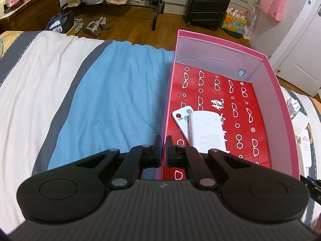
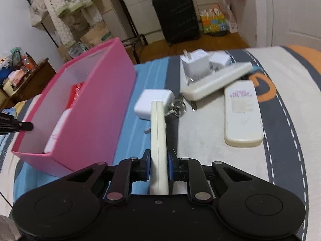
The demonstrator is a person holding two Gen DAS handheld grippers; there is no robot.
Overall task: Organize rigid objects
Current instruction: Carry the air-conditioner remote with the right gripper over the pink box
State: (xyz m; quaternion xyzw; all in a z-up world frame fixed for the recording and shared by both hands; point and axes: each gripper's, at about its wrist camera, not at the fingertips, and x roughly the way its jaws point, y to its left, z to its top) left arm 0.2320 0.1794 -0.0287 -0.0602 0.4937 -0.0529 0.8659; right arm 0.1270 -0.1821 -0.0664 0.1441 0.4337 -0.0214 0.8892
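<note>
You had two remotes boxed; your right fingers clenched a third, left fingers gripped the box wall, chargers remained upper right.

Both wrist views look steeply down, close, sharing the pink box (opposite sides).

Both grippers: matte black linkages, silver pivot pins, blue-padded jaws, ribbed housing.
</note>
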